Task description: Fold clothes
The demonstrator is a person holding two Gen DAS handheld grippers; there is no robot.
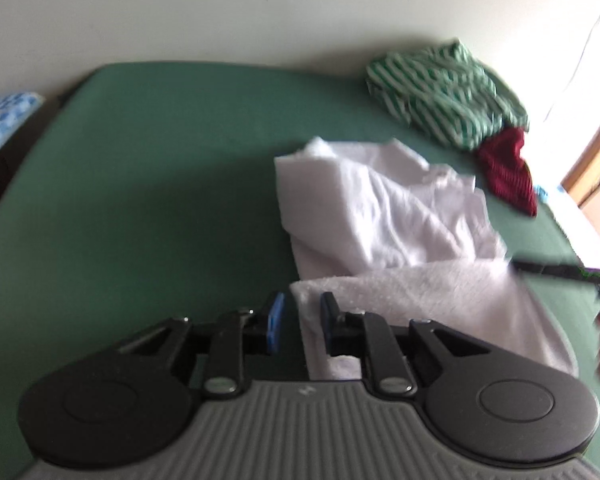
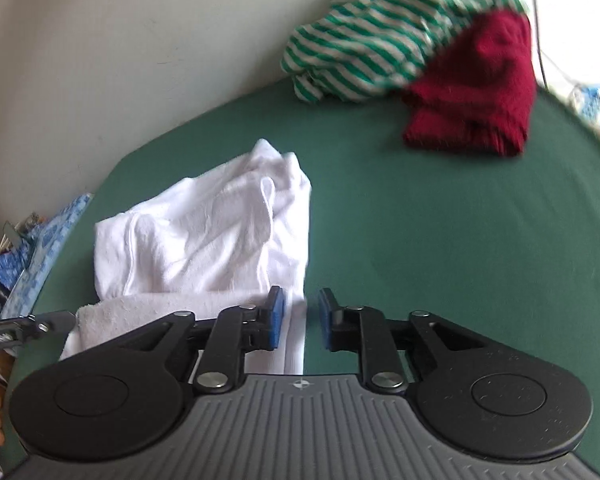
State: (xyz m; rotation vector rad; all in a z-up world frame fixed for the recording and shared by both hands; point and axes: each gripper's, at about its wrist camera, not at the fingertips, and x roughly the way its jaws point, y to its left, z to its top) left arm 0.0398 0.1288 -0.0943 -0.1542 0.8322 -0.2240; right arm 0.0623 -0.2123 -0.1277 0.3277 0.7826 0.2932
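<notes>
A white garment (image 1: 380,212) lies partly folded on the green table (image 1: 140,180), with a white fluffy towel-like piece (image 1: 440,300) in front of it. My left gripper (image 1: 300,320) is open, its jaws astride the near left edge of the white cloth. In the right wrist view the white garment (image 2: 204,232) lies left of centre. My right gripper (image 2: 302,318) is open, its jaws astride the cloth's near right edge (image 2: 294,344). Nothing is clamped.
A green-and-white striped garment (image 1: 440,92) and a dark red one (image 1: 508,168) are heaped at the table's far right corner; both show in the right wrist view, striped (image 2: 372,40) and red (image 2: 472,88). A pale wall stands behind. Blue patterned fabric (image 2: 40,248) lies off the left edge.
</notes>
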